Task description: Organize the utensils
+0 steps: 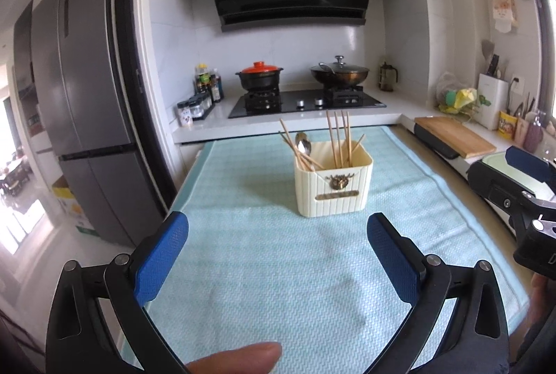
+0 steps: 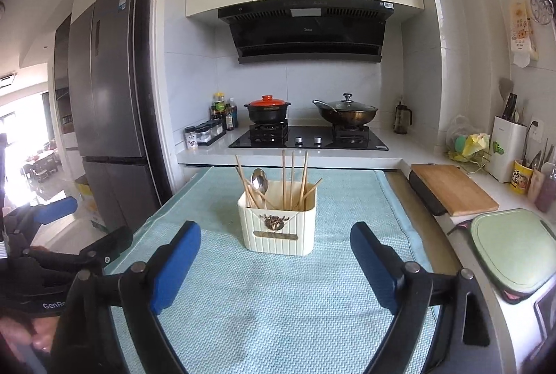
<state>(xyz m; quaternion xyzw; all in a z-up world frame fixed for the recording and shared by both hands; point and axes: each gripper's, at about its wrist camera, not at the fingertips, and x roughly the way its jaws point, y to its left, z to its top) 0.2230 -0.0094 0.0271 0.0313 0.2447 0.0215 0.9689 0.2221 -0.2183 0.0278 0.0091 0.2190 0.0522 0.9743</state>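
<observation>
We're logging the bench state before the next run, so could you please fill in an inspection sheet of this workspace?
Surface: light blue towel covers the table.
Job's things: cream holder upright on the towel, holding chopsticks and a spoon.
Clutter: nothing seen on the towel.
Grippers: left gripper open, empty; right gripper open, empty.
Cables: nothing seen.
Surroundings: stove behind; wooden board at right.

Ribbed cream plastic holder (image 1: 333,190), matt, with dull brass-look emblem. Bare wood chopsticks (image 1: 338,138); glossy metal spoon (image 1: 303,142). Woven matt cloth (image 1: 312,269) in pale blue. At 3 o'clock, smooth wood board (image 1: 455,134). Textured blue claw pads (image 1: 161,256).
</observation>
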